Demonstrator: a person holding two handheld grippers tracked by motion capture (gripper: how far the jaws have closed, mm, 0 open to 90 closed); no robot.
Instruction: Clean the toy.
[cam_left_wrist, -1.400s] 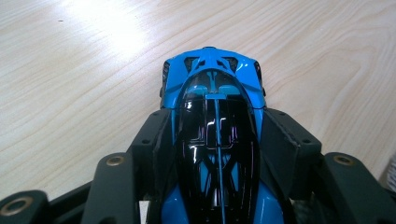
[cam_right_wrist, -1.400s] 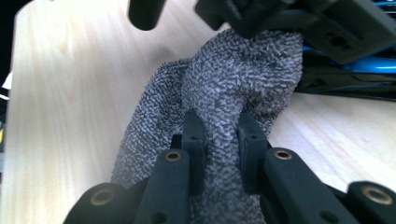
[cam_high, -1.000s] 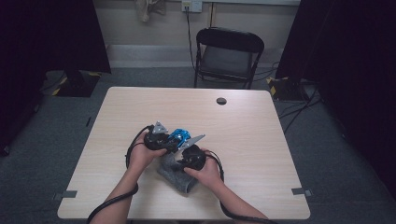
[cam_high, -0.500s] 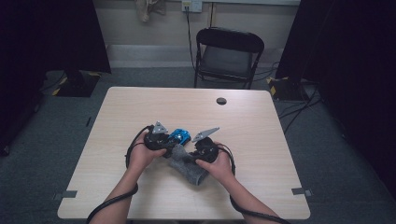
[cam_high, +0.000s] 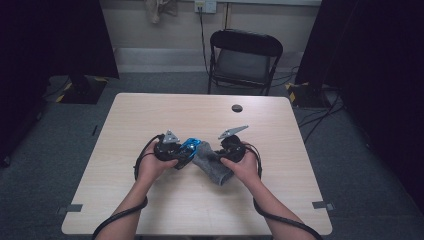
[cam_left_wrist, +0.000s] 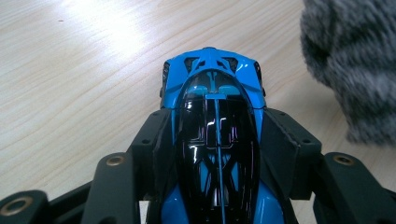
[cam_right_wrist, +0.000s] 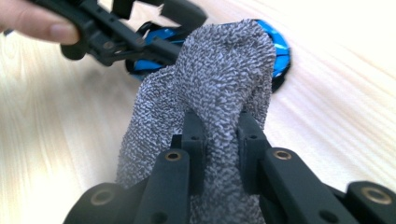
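black jaws of the left gripper (cam_left_wrist: 215, 154) clamp both flanks of a toy car (cam_left_wrist: 215, 116), about half closed on it. car: glossy blue body, black glass canopy with a thin blue centre line, vents at the end that points away from the camera, shine spots on the roof. it sits low over the table (cam_left_wrist: 79, 60), pale wood grain; whether its wheels touch the top cannot be told.

right gripper (cam_right_wrist: 217, 140) pinches a grey sock (cam_right_wrist: 219, 79), jaws near shut with a fold of fabric bunched between them. sock: fuzzy, speckled grey-white knit, thick. its far end drapes against the car (cam_right_wrist: 280, 46), covering part of the blue body; in the left gripper view the sock (cam_left_wrist: 350, 60) shows at upper right, just beside the car.

high view: left gripper (cam_high: 172, 149), car (cam_high: 190, 147), sock (cam_high: 212, 162) and right gripper (cam_high: 231, 149) in a tight row near the table (cam_high: 165, 110) middle, slightly toward the person's side. sock's loose end lies on the top, toward the person. small dark disc (cam_high: 237, 108) near the far edge, well apart. black chair (cam_high: 244, 60) beyond the table.
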